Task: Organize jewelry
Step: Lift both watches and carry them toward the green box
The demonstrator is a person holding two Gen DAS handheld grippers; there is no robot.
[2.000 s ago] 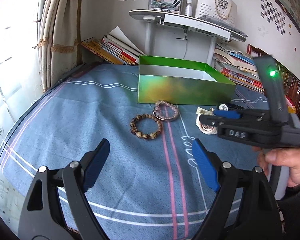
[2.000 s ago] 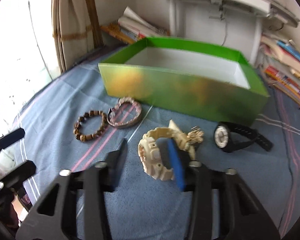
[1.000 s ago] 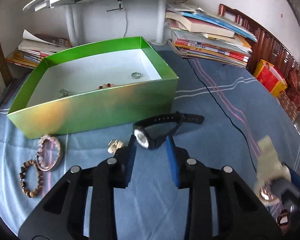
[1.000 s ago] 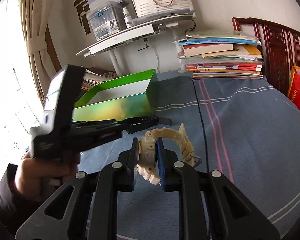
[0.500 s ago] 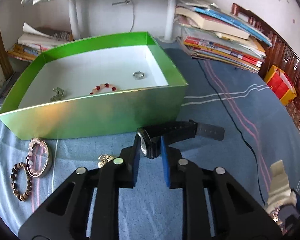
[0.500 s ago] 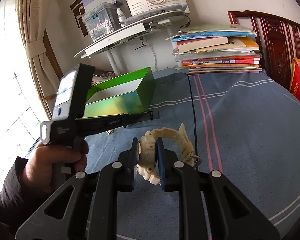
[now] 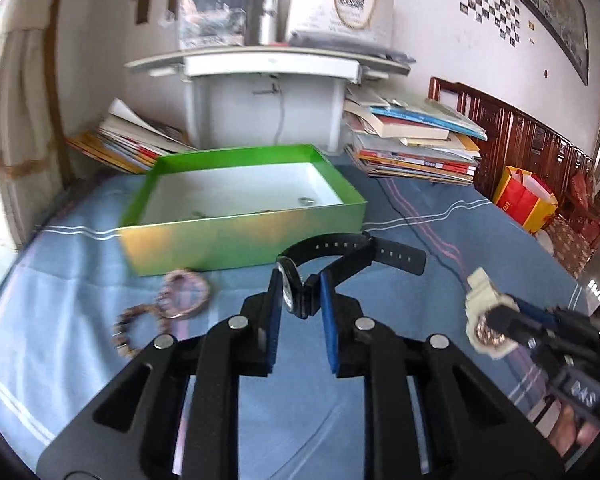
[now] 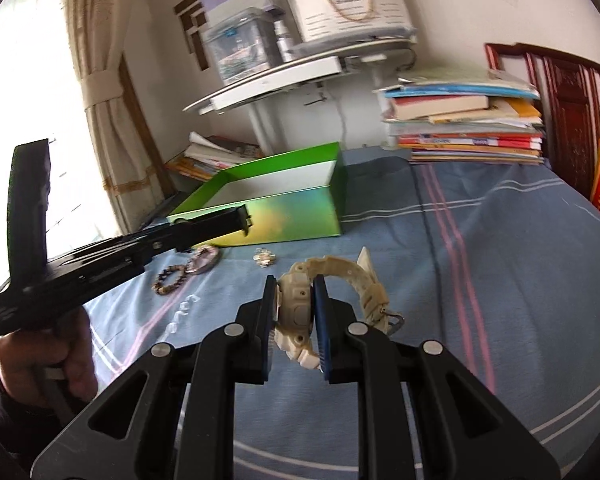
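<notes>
**Both watches gripped**

Now the left tongs [image 7: 300,296] clamp a black rubber-strapped wristwatch [image 7: 342,254] just short of the shiny green cardboard box [image 7: 240,236] ahead. The right tongs [image 8: 294,308] pinch a cream plastic digital watch [image 8: 300,308] above the blue striped bedsheet [image 8: 480,280].
</notes>
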